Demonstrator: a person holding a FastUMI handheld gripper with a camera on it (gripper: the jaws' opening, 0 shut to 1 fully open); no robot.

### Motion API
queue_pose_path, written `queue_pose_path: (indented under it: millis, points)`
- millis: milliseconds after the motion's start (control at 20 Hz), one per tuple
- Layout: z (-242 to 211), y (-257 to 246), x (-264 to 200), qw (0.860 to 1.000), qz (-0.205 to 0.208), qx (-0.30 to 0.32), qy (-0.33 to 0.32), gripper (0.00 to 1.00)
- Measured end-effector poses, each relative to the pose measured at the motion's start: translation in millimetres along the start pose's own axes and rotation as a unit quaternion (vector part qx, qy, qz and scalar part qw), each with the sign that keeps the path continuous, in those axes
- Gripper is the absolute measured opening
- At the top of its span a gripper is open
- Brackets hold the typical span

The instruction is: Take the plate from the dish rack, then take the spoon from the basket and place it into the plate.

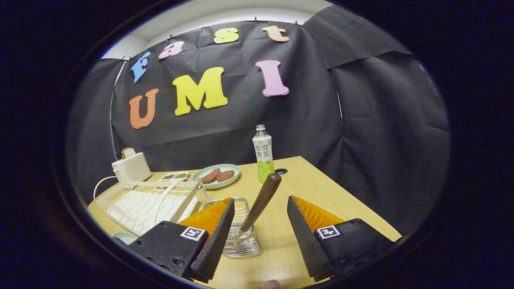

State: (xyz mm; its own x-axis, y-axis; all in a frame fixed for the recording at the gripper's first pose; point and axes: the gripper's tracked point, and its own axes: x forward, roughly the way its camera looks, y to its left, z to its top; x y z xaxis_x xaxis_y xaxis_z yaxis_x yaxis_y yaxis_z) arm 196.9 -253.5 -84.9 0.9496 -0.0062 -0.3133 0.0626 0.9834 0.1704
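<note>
Wooden table (321, 188) against a black cloth wall, with the gripper (257, 233) held wide apart over a basket.

Biggest on the table is the white wire dish rack (148, 202), off beyond the left finger, with a white toaster (131, 166) behind it. A pale plate (235, 174) of two brown patties sits mid-table, a bottle (263, 154) upright just beside it. Between the fingers stands the small clear basket (241, 237), partly hidden by the left finger; the spoon (261, 202) leans in it, dark handle tilted up toward the bottle. Neither finger touches the spoon. A rim of another pale dish (124, 237) shows beside the left finger, below the rack.
</note>
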Motion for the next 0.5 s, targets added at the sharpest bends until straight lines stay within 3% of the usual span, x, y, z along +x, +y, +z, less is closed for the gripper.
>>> queue_pose_path:
  millis: [100,450,500]
  points:
    - [1.8,0.7,2.3,1.0,0.001,0.006,0.0,0.79]
    - [9.5,15.0,-1.9,1.0,0.011,0.019,-0.005,0.29]
    - [11.3,18.9,-3.2,1.0,0.016,0.026,-0.004,0.26]
